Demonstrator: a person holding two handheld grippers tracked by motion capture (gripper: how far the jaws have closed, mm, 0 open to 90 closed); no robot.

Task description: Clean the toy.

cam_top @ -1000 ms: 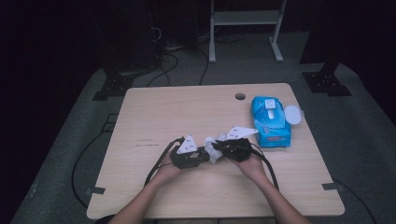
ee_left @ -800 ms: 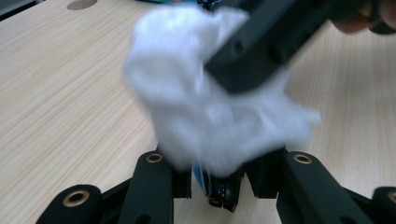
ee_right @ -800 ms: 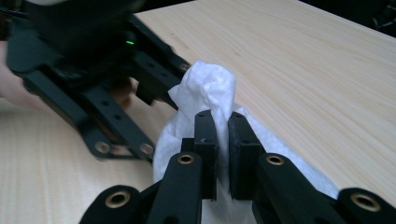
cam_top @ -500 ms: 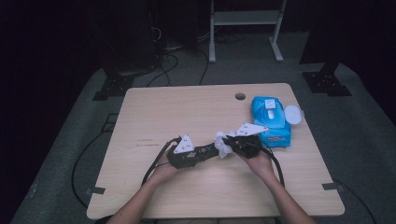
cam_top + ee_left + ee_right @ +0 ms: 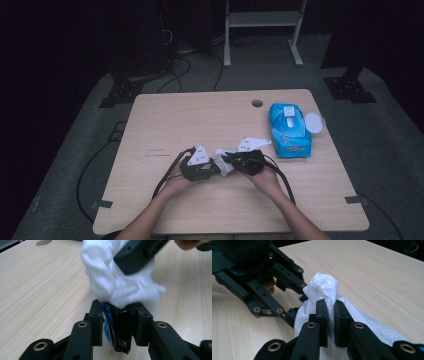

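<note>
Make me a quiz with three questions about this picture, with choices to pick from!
1. Where is the blue wipes pack?
A. on the table's right side
B. on the floor
C. in a hand

2. What colour is the wipe?
A. red
B. white
C. green

3. What is the right gripper doing?
A. hanging open
B. lying on the floor
C. pinching the wipe

Answers: 1 A, since the pack lies on the table to the right of both hands. 2 B, as the cloth is plain white in both gripper views. 3 C, because its jaws squeeze the wipe between them, rubbing it on the small dark thing held in the left gripper.
</note>
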